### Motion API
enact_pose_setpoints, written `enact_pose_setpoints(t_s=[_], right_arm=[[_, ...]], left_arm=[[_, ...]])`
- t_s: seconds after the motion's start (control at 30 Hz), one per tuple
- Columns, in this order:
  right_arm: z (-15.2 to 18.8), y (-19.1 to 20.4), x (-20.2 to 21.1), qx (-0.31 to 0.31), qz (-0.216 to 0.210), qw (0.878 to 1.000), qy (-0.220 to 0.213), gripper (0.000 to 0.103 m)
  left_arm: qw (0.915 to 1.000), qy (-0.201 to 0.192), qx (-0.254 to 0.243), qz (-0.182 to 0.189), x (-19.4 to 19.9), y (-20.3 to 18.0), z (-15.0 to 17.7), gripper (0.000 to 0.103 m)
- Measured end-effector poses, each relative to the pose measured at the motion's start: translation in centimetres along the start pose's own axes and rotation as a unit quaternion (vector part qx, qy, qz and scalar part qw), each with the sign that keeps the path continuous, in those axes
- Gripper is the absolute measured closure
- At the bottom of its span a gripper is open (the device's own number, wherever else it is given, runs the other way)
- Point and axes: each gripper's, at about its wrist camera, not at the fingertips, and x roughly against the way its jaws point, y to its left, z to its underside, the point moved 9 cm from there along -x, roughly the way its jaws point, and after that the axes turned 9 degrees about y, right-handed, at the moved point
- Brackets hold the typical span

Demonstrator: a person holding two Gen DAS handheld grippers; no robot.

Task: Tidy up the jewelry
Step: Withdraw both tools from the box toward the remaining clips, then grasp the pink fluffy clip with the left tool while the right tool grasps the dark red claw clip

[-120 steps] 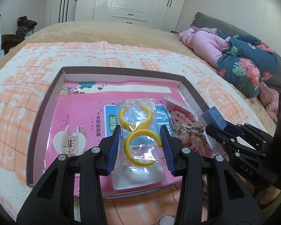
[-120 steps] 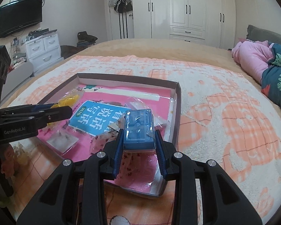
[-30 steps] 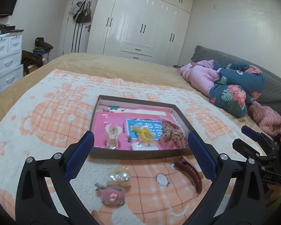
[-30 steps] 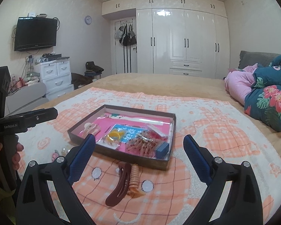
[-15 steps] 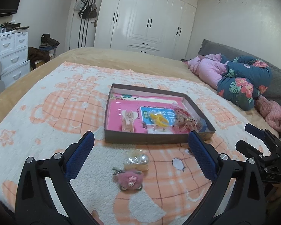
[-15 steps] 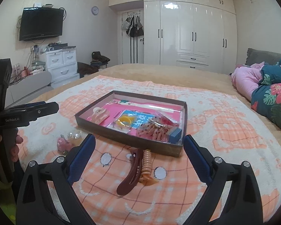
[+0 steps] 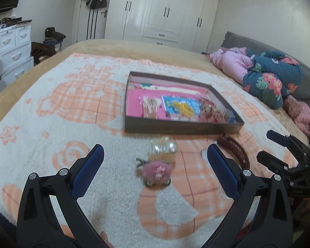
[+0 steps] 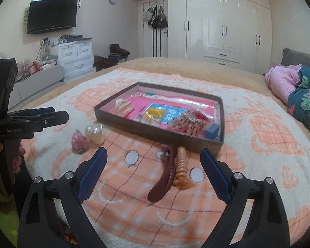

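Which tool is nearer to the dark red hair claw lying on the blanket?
Right. The right tool hangs open directly over the dark red hair claw, which lies between its fingers. The left tool is open over the pink fuzzy clip, off to the side.

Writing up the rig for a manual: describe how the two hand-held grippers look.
Both the left hand-held gripper and the right hand-held gripper are matte black plastic with triangular cut-outs, silver screw heads and textured blue finger pads. White "GenRobot.AI" lettering marks the left one's side. No cables show.

- The tray (image 8: 158, 132) sits on my blanket (image 8: 258, 165).
- Before it, two hair clips (image 8: 171, 172) lie touching; left of them, the pompom (image 7: 154, 170) and bauble (image 7: 164, 147).
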Motion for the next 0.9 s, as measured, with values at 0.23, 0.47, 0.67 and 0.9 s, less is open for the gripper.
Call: enact_pose_setpoints(t_s=[0.23,0.47,0.67,0.9], right_arm=[[0.8,0.4,-0.6,0.003,0.0,1.0,0.017,0.024],[2.0,-0.6,-1.9,-0.017,0.006,0.999,0.049,0.039],[3.0,-1.1,-3.3,-0.035,-0.002,0.996,0.079,0.058],[3.9,-1.2,-4.8,-0.037,0.003,0.994,0.1,0.074]], left_arm=[[0.9993,0.035,-0.012,0.003,-1.7,-0.4,1.9,0.013],[0.9986,0.053,-0.005,-0.004,-3.2,0.4,2.5,0.017],[0.9981,0.059,-0.012,-0.007,-4.3,0.6,2.5,0.028],[0.9974,0.072,-0.01,-0.001,-5.7,0.7,2.6,0.04]])
